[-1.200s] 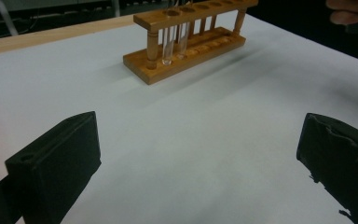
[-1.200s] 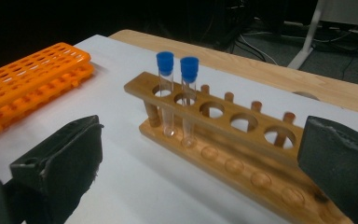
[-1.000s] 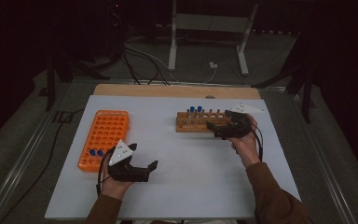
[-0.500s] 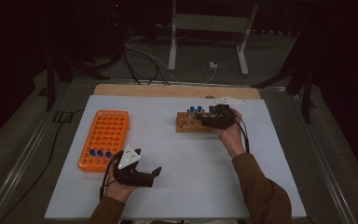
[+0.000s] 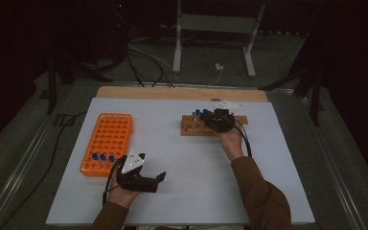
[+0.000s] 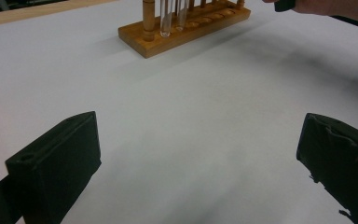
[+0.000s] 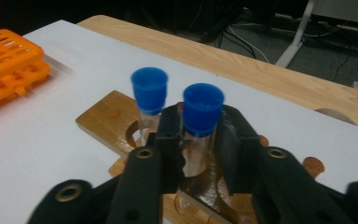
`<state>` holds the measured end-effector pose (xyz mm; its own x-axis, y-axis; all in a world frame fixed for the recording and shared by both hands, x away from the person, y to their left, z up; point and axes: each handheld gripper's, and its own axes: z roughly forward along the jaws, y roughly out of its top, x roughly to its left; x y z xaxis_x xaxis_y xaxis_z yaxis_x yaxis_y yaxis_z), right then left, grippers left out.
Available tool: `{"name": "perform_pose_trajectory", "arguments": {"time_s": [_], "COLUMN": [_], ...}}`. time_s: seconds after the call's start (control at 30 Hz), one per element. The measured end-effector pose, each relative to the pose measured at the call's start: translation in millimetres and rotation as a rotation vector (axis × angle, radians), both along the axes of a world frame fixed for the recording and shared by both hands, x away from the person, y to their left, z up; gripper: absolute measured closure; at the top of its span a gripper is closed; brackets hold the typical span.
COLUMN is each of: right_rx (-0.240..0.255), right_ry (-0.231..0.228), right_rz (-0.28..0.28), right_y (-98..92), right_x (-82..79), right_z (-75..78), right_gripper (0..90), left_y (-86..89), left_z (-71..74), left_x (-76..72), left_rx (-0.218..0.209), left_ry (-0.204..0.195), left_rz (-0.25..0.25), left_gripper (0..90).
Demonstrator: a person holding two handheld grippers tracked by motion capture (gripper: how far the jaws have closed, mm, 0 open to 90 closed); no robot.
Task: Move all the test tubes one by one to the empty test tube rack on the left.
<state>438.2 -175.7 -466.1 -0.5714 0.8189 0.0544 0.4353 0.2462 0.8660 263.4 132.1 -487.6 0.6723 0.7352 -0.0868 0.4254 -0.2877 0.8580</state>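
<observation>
Dim and grainy from above, dark beyond the table (image 5: 268, 158). Brighter up close, with soft shadows on the white top; blurred near black jaws.

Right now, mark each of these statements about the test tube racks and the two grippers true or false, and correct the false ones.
1. The right gripper is shut on a blue-capped tube in the wooden rack. True.
2. The left gripper holds a tube. False: its jaws stand wide open over bare table, nothing between them.
3. The orange rack is full of tubes. False: a few blue-capped tubes stand in its near rows; most holes are empty.
4. A second blue-capped tube stands beside the gripped one. True.
5. The wooden rack lies left of the orange rack in the high view. False: it lies to its right.
</observation>
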Motion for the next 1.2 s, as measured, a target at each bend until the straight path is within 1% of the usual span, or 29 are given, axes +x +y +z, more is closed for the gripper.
{"name": "perform_pose_trajectory", "arguments": {"time_s": [0.07, 0.13, 0.27, 0.3, 0.43, 0.57, 0.73, 0.87, 0.97, 1.07, 1.2], "right_rx": [-0.007, -0.001, -0.022, -0.021, 0.0, 0.016, 0.061, 0.081, 0.111, 0.118, 0.135], "right_ry": [-0.01, -0.007, -0.011, -0.01, -0.018, -0.038, -0.065, -0.095, -0.101, -0.107, -0.106], "right_rz": [0.002, 0.007, 0.009, 0.013, 0.011, 0.006, -0.004, -0.005, -0.011, -0.008, -0.01], "right_y": [1.4, 2.2, 4.4, 4.1, 1.9, -1.6, -9.1, -14.7, -19.1, -22.3, -27.2], "right_x": [-1.6, -2.7, -5.0, -5.1, -6.2, -8.2, -12.3, -15.3, -16.9, -19.1, -25.2], "right_z": [-0.5, -0.6, 0.5, 0.9, 3.8, 11.0, 24.4, 36.7, 44.5, 48.3, 53.2], "right_gripper": [75.3, 75.8, 76.3, 76.4, 76.4, 76.4, 76.4, 76.5, 76.5, 76.5, 76.5], "left_y": [0.0, 0.3, 1.1, 1.2, 1.5, 1.3, 0.4, -1.3, -2.1, -2.0, -2.3], "left_z": [-0.2, -0.3, -0.5, -0.6, -1.0, -1.4, -2.0, -2.8, -3.5, -4.2, -4.4], "left_x": [0.0, 0.1, 0.5, 0.5, 0.8, 0.9, 1.2, 0.8, 0.6, 1.3, 2.3], "left_rx": [-0.001, -0.005, -0.009, -0.009, -0.008, -0.009, -0.009, -0.006, -0.009, -0.018, -0.022], "left_ry": [0.001, 0.002, 0.003, 0.002, 0.005, 0.007, 0.006, 0.008, 0.011, 0.018, 0.013], "left_rz": [0.001, 0.0, -0.001, -0.001, 0.001, 0.0, -0.006, -0.006, -0.007, -0.007, 0.001], "left_gripper": [0.6, 0.6, 0.6, 0.6, 0.6, 0.6, 0.6, 0.6, 0.6, 0.6, 0.6]}}
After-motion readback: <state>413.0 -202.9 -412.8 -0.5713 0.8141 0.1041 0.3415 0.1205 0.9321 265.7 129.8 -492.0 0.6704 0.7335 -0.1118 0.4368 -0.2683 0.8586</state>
